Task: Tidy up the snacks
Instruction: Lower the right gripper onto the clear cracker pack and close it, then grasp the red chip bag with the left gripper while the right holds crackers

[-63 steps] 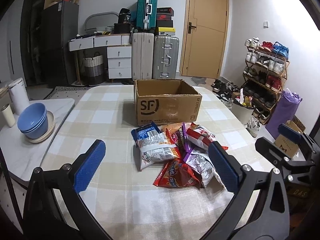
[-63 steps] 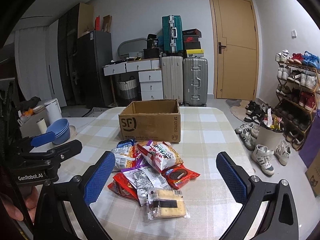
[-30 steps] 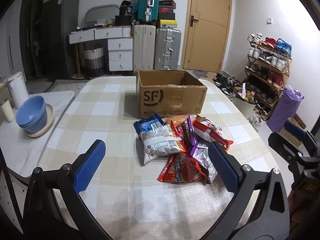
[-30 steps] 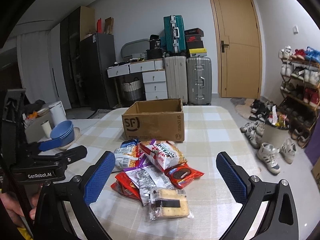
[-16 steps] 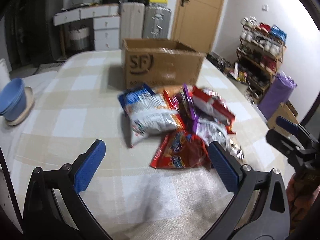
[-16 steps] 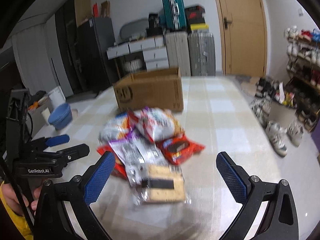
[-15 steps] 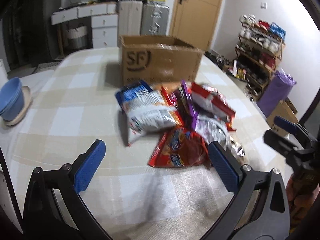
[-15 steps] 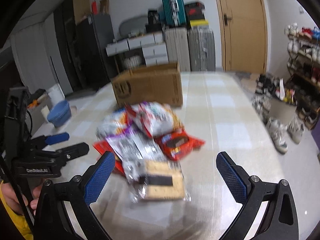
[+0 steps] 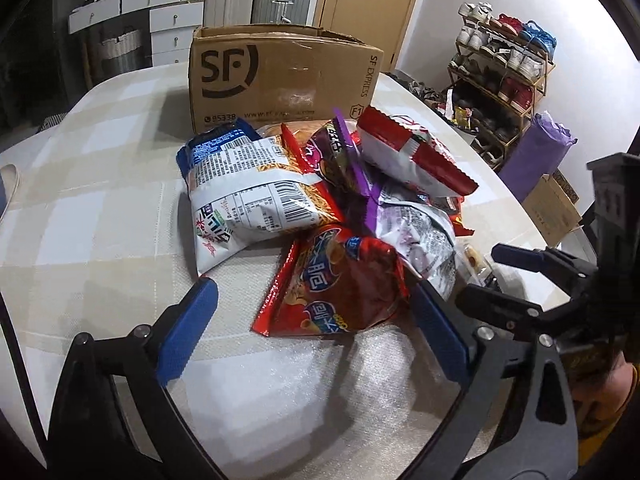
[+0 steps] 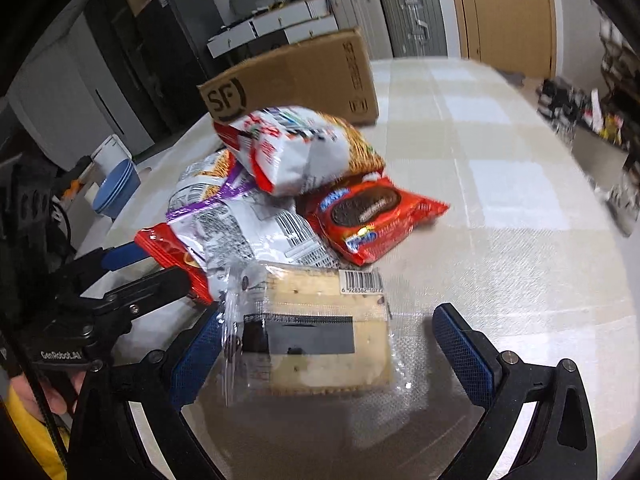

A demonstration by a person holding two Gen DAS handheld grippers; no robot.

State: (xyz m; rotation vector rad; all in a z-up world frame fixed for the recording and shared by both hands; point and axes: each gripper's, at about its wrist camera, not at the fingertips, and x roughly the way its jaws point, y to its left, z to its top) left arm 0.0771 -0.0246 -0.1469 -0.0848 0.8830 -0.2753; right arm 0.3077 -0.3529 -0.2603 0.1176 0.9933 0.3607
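A heap of snack bags is seen on the checked counter (image 9: 100,208), just in front of an open cardboard box (image 9: 280,76) marked SF. Taking the box as the landmark: nearest its front face a white and blue noodle bag (image 9: 244,196) is laid, with a red and white bag (image 9: 408,156) beside it toward the shoe rack (image 9: 504,80); a purple-edged bag (image 9: 356,168) is wedged between these two. Further from the box, a shiny red bag (image 9: 340,284) is found at the near edge of the heap. In the right wrist view a red cookie pack (image 10: 368,216) is seen on the door side of the heap, and a clear cracker pack (image 10: 316,332) is placed furthest from the box. The left hand-held gripper (image 9: 316,332) is held released, its blue fingers (image 9: 184,328) spread wide on either side of the shiny red bag, nothing being grasped. The right hand-held gripper (image 10: 332,356) is likewise released, its fingers (image 10: 464,356) spread around the cracker pack; whether that pack is touched cannot be told. A stack of blue bowls (image 10: 116,188) is seen well apart from the box, at the counter's far side.
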